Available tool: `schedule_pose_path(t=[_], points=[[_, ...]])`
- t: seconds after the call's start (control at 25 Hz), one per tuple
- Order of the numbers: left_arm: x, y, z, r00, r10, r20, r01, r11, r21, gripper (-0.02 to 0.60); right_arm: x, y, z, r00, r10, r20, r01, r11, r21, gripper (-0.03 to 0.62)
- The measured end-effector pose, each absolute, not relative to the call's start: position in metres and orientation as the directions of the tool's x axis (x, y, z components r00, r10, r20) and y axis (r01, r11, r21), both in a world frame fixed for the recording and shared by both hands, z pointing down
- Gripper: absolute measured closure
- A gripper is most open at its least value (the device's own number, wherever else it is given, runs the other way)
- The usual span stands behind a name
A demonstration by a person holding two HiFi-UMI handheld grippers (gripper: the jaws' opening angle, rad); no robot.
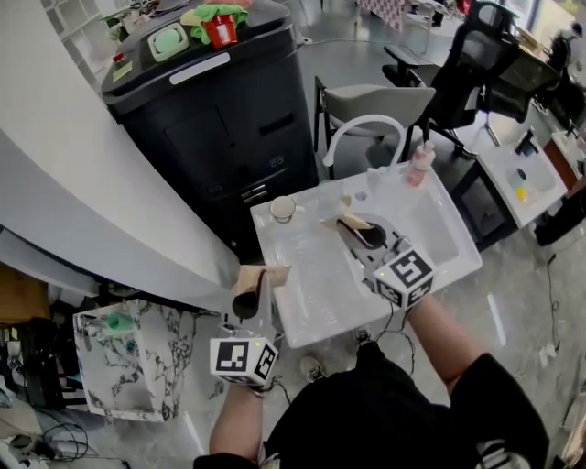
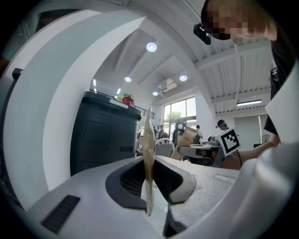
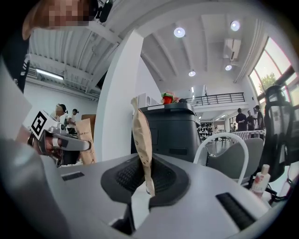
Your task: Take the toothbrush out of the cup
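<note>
**Both grippers pinch paper, cup stands off to the side**

The left gripper (image 1: 253,288) has its fingers closed flat on a thin brown paper packet (image 2: 148,154). The packet stands on edge between the pads and pokes out past the tips. The right gripper (image 1: 359,234) does the same with a second packet (image 3: 141,140), its pads pressed on both faces of the paper. Each gripper points roughly level.

The cup (image 1: 282,209) is small, pale and round. It sits on the near-left corner of the white sink (image 1: 311,284). It lies ahead of the left fingers and well apart from them. From the right fingers it is off to their left, near the tip of their packet but not touching it. Neither pair of fingers is on the cup. I cannot make out a toothbrush in it from here; the cup is too small in the head view, and neither gripper view shows it.

By count:
- Two grippers, each with a marker cube.
- Two paper packets, one per gripper.
- One cup.
- One sink, with one white arched faucet (image 1: 364,124) at its far edge, beyond the right fingers.
- One pinkish bottle (image 1: 421,165) by the faucet, further right of those fingers.
- One black cabinet (image 1: 220,137) beyond the left fingers, with a red and green toy (image 1: 220,27) on top.
- One grey chair (image 1: 375,101) behind the faucet.
</note>
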State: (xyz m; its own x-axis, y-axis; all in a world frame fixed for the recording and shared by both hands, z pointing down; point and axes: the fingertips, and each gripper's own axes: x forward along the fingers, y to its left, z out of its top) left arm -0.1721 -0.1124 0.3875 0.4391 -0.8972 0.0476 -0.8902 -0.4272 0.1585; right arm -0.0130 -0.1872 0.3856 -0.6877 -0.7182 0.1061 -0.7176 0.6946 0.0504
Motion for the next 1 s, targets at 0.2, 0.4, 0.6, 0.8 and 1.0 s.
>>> schedule_pose_path(t=[0.2, 0.4, 0.6, 0.8, 1.0], points=[[-0.166, -0.099, 0.386, 0.513, -0.858, 0.045, -0.852, -0.501, 0.151, 0.548, -0.008, -0.156, 0.383, -0.643, -0.760, 0.094, -0.759, 0.649, 0.051, 0.566], [-0.158, -0.083, 0.385, 0.574, -0.817, 0.053, -0.814, -0.563, 0.140, 0.548, -0.002, -0.127, 0.385, -0.599, -0.794, 0.103, -0.795, 0.605, 0.042, 0.566], [-0.150, -0.065, 0.382, 0.585, -0.809, 0.057, -0.807, -0.573, 0.143, 0.548, 0.001, -0.101, 0.381, -0.591, -0.799, 0.110, -0.802, 0.597, 0.025, 0.566], [-0.133, -0.044, 0.378, 0.567, -0.822, 0.054, -0.820, -0.556, 0.135, 0.548, 0.011, -0.078, 0.378, -0.619, -0.779, 0.102, -0.782, 0.623, 0.018, 0.566], [-0.105, -0.008, 0.375, 0.506, -0.861, 0.051, -0.858, -0.497, 0.131, 0.548, 0.039, -0.044, 0.377, -0.661, -0.747, 0.076, -0.749, 0.662, -0.008, 0.566]])
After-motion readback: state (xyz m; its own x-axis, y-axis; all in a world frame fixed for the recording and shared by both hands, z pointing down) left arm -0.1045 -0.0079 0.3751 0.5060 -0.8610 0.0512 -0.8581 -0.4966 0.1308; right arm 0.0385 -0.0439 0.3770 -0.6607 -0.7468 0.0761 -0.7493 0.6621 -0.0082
